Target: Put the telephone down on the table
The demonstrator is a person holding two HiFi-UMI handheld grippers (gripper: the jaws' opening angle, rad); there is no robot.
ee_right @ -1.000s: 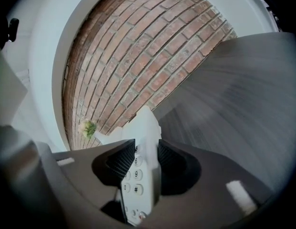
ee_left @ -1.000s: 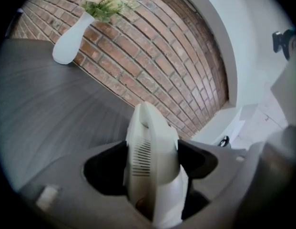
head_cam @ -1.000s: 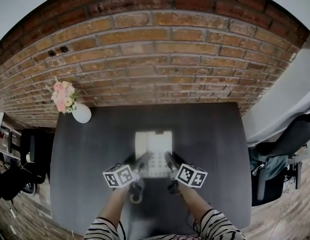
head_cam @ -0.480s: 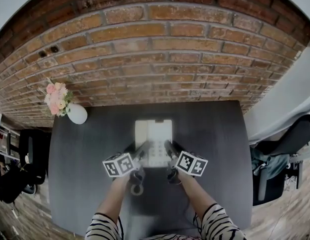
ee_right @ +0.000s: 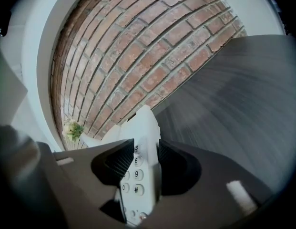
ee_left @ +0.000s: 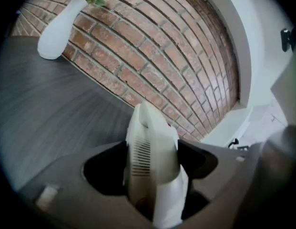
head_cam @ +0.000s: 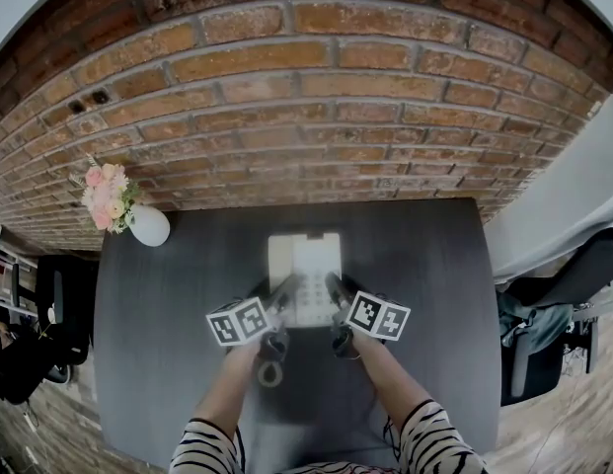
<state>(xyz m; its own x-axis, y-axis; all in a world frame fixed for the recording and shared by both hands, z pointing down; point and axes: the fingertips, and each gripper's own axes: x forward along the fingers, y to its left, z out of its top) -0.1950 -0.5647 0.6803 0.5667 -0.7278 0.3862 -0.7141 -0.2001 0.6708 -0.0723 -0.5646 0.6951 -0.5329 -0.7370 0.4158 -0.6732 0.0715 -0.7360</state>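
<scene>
The telephone (head_cam: pixel 304 276) is smooth white plastic with a faint sheen. The table (head_cam: pixel 158 344) is dark grey and matt, with a fine wood grain. The far wall (head_cam: pixel 306 117) is rough red brick with sandy mortar. The vase (head_cam: pixel 150 225) at far left looks like smooth glossy ceramic. The right gripper (ee_right: pixel 140 161) has ribbed black pads (ee_right: pixel 117 162) in a dull dark shell; the sleeves (head_cam: pixel 209 452) are striped cloth
</scene>
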